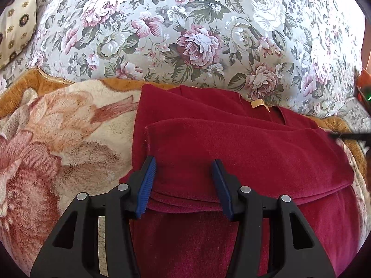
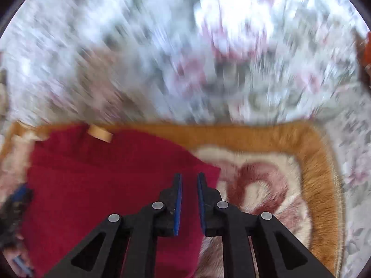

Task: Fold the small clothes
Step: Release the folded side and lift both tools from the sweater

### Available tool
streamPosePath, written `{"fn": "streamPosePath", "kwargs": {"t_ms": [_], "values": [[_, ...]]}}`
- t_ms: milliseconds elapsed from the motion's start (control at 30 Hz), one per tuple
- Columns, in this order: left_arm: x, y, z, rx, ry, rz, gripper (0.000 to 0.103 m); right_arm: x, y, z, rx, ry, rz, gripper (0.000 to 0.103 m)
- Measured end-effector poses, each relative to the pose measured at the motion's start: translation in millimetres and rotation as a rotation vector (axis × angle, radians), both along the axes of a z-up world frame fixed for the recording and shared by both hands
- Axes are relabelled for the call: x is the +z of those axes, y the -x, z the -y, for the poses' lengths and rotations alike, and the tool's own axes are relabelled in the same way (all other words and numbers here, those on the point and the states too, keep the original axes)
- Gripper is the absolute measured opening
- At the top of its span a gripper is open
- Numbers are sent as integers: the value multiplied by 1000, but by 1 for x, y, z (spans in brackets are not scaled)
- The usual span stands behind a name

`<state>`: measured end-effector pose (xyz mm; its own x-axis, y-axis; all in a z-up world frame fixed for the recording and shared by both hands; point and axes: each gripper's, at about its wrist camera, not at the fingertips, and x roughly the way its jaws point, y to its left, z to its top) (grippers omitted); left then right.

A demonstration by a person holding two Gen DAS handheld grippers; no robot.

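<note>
A plush blanket (image 1: pixel 58 139) with a peach flower pattern and an orange border covers the surface, backed by grey floral upholstery (image 1: pixel 197 34); a cream patterned cushion (image 1: pixel 16 23) sits far left. One dark red garment (image 1: pixel 231 143), partly folded with a tan neck label (image 1: pixel 257 103), lies on the blanket. The left gripper (image 1: pixel 184 164) hovers over it with fingers spread apart, gripping nothing. The right gripper (image 2: pixel 189 179), in a blurred view, has its fingers nearly together over the garment's corner; I cannot tell whether they pinch cloth.

One red garment (image 1: pixel 231 143) with one tan tag (image 1: pixel 257 103), one fleece blanket (image 1: pixel 58 139), one floral cover (image 1: pixel 185 34), two grippers: left gripper (image 1: pixel 184 169), right gripper (image 2: pixel 189 183).
</note>
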<state>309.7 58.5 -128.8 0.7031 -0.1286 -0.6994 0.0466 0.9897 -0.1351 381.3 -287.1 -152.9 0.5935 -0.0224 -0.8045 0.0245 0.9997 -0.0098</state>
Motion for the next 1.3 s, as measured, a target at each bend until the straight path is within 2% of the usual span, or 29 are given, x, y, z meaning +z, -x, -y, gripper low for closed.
{"fn": "streamPosePath", "kwargs": {"t_ms": [33, 67, 100, 200, 267, 367, 400, 467, 567, 600, 700, 767, 833, 900, 933, 1000, 1033, 1100, 1200, 1300], "values": [[0, 0, 0, 0, -1, 0, 49, -14, -6, 1, 14, 5, -45, 12], [-1, 0, 0, 1, 0, 0, 49, -14, -3, 0, 34, 23, 12, 13], [0, 0, 0, 0, -1, 1, 49, -14, -3, 1, 29, 19, 4, 13], [0, 0, -1, 0, 6, 0, 49, -5, -7, 0, -2, 12, -53, 14], [0, -1, -1, 1, 5, 0, 49, 10, -6, -5, -26, 13, -56, 14], [0, -1, -1, 1, 4, -1, 49, 43, 12, -35, 63, -74, 97, 15], [0, -1, -1, 1, 4, -1, 49, 46, 14, -48, 102, -73, 110, 16], [0, -1, -1, 1, 3, -1, 49, 39, 11, -73, 162, -46, 82, 16], [0, -1, 0, 1, 2, -3, 49, -2, 0, -87, 181, 34, -25, 17], [0, -1, 1, 2, -3, -4, 49, 0, 6, -85, 185, 31, 47, 17], [0, -1, 1, 2, -5, -4, 49, 12, 14, -80, 143, 10, 20, 17], [0, -1, 2, 1, -2, -5, 49, 24, 31, -77, 106, 32, 34, 19], [0, -2, 3, 1, -10, -8, 49, 21, 59, -74, 82, 91, 59, 21], [1, -3, 5, -2, -27, -15, 49, 3, 71, -67, 85, 142, 29, 22], [2, -4, 5, -7, -32, -23, 53, 4, 78, -66, 99, 143, 55, 22], [9, -4, 4, -62, -36, -60, 56, 14, 91, -64, 94, 154, 13, 22], [17, 0, 4, -90, -72, -88, 56, 19, 97, -65, 94, 142, 13, 22], [34, 19, -6, -95, -91, -87, 57, 37, 127, -63, 111, 97, 59, 22], [55, 64, -33, -70, -82, -30, 57, 61, 183, -62, 147, 18, 149, 23], [56, 118, -73, -25, -40, -43, 61, 59, 236, -63, 156, -39, 181, 25]]}}
